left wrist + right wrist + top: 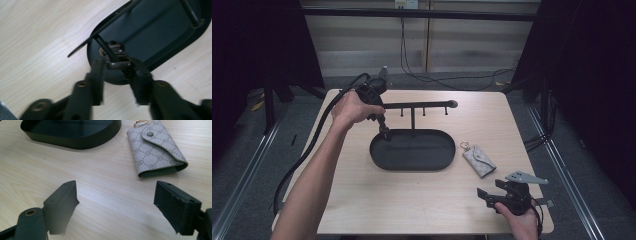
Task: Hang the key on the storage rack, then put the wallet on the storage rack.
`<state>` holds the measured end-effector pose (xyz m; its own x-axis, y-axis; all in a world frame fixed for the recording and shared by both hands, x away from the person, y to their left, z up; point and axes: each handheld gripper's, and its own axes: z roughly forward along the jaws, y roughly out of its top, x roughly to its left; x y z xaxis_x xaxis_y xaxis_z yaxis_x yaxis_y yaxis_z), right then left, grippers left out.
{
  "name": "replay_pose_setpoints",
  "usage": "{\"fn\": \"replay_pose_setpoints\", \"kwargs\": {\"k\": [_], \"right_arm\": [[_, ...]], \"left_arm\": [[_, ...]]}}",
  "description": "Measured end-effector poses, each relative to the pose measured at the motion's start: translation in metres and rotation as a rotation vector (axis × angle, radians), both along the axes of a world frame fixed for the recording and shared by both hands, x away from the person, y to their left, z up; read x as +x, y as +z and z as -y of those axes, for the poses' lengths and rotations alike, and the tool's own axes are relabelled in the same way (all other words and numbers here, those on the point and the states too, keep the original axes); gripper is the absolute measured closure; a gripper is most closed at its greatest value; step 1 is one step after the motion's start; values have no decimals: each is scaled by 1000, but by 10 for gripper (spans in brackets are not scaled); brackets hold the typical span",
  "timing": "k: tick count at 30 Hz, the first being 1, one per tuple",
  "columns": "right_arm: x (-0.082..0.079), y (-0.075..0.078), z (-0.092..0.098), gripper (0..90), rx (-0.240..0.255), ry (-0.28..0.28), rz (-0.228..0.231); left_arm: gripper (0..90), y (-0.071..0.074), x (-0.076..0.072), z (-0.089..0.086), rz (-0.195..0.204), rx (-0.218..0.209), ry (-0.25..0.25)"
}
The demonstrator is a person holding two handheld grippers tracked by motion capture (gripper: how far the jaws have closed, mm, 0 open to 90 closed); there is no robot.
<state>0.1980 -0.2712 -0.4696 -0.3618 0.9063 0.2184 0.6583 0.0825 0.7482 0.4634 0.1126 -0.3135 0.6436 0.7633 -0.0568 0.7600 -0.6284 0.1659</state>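
Observation:
A black oval tray (412,168) carries a T-shaped stand whose bar (422,105) has small pegs under it. My left gripper (384,132) points down at the tray's left end, just under the bar's left tip. In the left gripper view a small brownish metal clasp (119,64) sits between the jaws of the left gripper (118,77), against a thin dark rod over the tray rim (175,50); the pads stand slightly off it. My right gripper (488,189) rests low at the near right, wide open with nothing between its jaws. A grey patterned key pouch (478,161) lies just beyond it.
In the right gripper view the key pouch (157,152) lies flat with a gold ring at its far end, beside the tray wall (75,143). Bare wood spreads ahead of the right gripper (116,195). The left gripper's thick cable trails off the table's left edge.

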Motion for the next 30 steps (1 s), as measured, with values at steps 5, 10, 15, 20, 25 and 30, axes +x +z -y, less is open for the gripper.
{"fn": "replay_pose_setpoints", "kwargs": {"k": [5,10,15,20,25,30], "right_arm": [[0,0,0,185,1,-1,-4],[0,0,0,185,-2,-4,-2],[-1,0,1,185,2,-4,-3],[0,-1,1,185,4,-5,-6],[0,-1,1,185,2,-12,-7],[1,-1,1,185,-1,-15,-6]], "left_arm": [[490,0,-3,-7,14,-36,11],[321,4,-7,-20,43,-88,18],[224,3,-14,-34,68,-160,22],[188,2,-24,-48,106,-224,24],[167,-1,-35,-64,162,-268,15],[173,-10,-50,-81,191,-300,7]]}}
